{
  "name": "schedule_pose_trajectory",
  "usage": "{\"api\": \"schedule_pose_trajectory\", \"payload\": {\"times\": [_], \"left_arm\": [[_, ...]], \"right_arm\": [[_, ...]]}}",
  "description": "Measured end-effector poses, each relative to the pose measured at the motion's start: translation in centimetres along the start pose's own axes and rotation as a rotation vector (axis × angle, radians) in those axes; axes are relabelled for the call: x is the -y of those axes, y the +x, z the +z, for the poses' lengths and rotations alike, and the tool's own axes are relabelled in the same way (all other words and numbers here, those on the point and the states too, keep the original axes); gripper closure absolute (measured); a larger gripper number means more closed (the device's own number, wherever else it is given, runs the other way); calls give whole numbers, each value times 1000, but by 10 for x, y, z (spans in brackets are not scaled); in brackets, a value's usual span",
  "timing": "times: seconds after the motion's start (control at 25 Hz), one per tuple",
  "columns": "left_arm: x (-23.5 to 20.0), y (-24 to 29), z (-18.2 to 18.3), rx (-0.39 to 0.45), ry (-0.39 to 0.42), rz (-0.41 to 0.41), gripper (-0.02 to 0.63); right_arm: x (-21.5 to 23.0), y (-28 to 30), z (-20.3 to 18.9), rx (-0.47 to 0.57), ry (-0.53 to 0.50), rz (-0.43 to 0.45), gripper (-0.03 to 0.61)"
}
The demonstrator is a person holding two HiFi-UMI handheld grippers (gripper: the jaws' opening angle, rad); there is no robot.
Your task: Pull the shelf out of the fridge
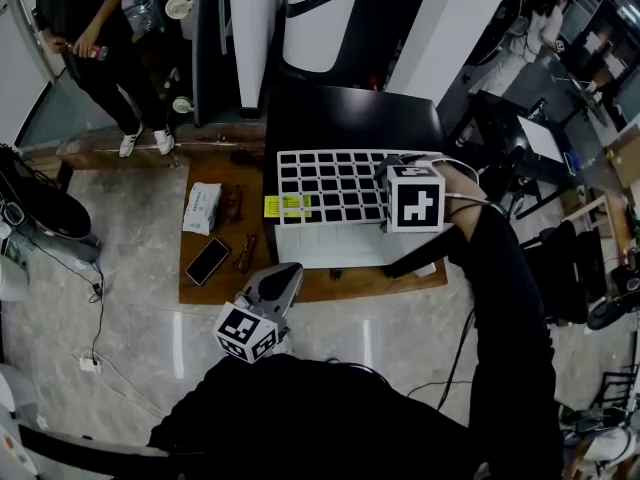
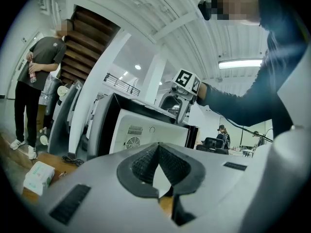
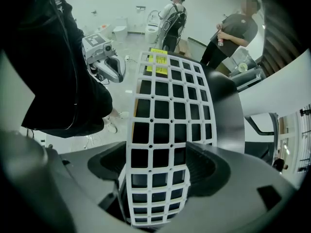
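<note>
The white grid shelf lies flat atop the fridge, so we judge it pulled out. Our right gripper straddles its end, jaws spread, not pinching; our left gripper has its jaws pressed together, empty. Next we should lift the right one clear

In the head view the marker cube and the person's sleeve cover the near right corner of the shelf, so the tips of the right tongs stay hidden there. In the right gripper view the shelf's near end runs off the bottom edge. The print on its yellow label is too small to read. On the tabletop, the small dark thing beside the phone cannot be made out.
</note>
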State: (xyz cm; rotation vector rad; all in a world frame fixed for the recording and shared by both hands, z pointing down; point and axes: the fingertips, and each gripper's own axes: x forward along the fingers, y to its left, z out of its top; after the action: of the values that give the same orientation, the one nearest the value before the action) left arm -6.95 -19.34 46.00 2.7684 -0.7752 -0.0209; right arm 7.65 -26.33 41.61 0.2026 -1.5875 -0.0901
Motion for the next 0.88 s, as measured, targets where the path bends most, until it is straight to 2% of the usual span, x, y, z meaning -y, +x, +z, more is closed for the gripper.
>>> {"api": "schedule_pose_trajectory", "payload": {"times": [0.16, 0.24, 0.32, 0.4, 0.44, 0.56, 0.6, 0.76, 0.88], "left_arm": [[3, 1, 1, -2, 5, 12, 607], [5, 1, 3, -3, 13, 17, 607], [8, 2, 6, -1, 28, 23, 607], [14, 3, 9, 2, 43, 25, 607], [17, 3, 11, 4, 51, 24, 607], [28, 1, 16, 14, 74, 27, 607], [32, 0, 17, 21, 81, 35, 607], [60, -6, 23, 49, 110, 46, 607], [87, -12, 21, 62, 120, 24, 607]], "right_arm": [[-2, -4, -3, 45, 2, -25, 195], [-3, -14, -6, 91, 7, -67, 193], [-6, -33, -4, 193, 29, -141, 195], [-13, -60, 2, 363, 77, -245, 197], [-18, -75, 4, 460, 111, -306, 225], [-43, -111, 6, 729, 218, -482, 533], [-55, -115, 5, 806, 255, -512, 566], [-114, -104, 6, 1047, 413, -554, 572], [-149, -86, 5, 1245, 616, -564, 572]]}}
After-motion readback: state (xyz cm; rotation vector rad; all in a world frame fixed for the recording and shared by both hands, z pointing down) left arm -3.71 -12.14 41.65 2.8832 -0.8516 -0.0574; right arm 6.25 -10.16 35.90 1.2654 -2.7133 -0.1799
